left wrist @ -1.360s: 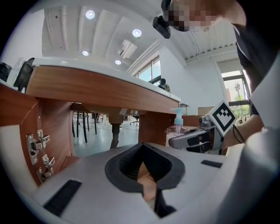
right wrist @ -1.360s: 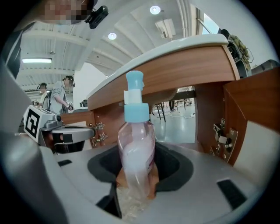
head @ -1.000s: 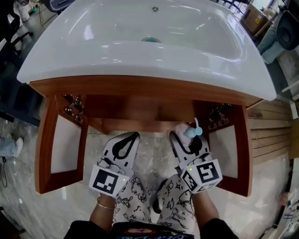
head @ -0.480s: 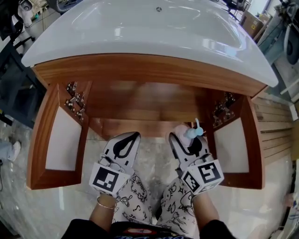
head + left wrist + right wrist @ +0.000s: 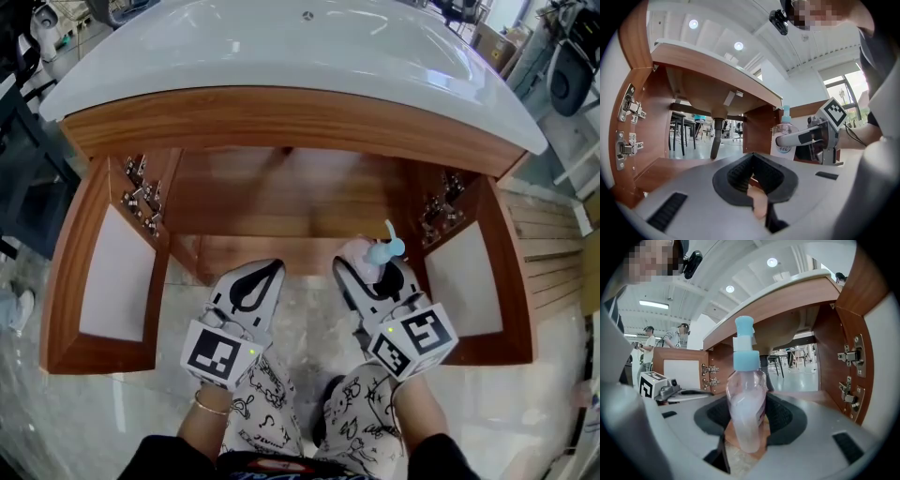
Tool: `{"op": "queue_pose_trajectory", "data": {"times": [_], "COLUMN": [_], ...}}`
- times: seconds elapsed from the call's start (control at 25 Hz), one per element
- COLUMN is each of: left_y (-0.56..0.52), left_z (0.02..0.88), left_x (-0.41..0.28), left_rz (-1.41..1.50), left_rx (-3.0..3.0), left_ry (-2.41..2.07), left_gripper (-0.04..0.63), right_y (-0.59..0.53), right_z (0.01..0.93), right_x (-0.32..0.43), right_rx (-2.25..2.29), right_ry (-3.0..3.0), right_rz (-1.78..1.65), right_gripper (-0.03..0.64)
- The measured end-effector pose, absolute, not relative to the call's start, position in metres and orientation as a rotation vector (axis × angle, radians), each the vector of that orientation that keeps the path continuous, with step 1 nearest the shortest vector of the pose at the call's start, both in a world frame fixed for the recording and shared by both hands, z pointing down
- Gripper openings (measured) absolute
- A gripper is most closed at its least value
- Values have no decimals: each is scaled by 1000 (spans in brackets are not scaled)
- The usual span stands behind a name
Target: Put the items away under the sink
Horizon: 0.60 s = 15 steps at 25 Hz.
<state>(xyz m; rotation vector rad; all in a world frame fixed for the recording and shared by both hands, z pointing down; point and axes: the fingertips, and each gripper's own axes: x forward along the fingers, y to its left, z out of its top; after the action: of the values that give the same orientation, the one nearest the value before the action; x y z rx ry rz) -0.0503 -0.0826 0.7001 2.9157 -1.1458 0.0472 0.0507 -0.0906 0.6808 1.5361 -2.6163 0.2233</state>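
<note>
Okay, the cabinet [image 5: 281, 122] under the sink [image 5: 281, 47] is open, both doors swung wide. No stored items show on its inner surface, so the job looks barely begun. Your right tool [image 5: 375, 269] is clamped on the pump bottle [image 5: 747, 413], held upright at the cabinet mouth and not yet inside. Your left tool [image 5: 267, 272] has its jaws together. A pinkish patch in the gap is unreadable, and the cabinet's back is blurred.
</note>
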Motion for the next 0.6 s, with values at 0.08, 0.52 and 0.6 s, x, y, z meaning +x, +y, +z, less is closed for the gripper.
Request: {"op": "queue_pose_trajectory", "data": {"times": [0.08,0.52,0.6], "left_y": [-82,-80,-81], "left_z": [697,698,700], "left_x": [-47,-36,-36], "left_rz": [35,48,69], "left_rx": [2925,2967,2970], "left_ry": [-1128,-1093,-1097], "left_gripper": [8,8,8], "right_y": [-91,-93,-95], "right_z": [679,687,689], "right_x": [50,55,54], "right_rx": [1532,1507,1491], "right_ry": [-2623,-2608,-2610], "right_rz": [217,208,211], "right_gripper": [210,210,210]}}
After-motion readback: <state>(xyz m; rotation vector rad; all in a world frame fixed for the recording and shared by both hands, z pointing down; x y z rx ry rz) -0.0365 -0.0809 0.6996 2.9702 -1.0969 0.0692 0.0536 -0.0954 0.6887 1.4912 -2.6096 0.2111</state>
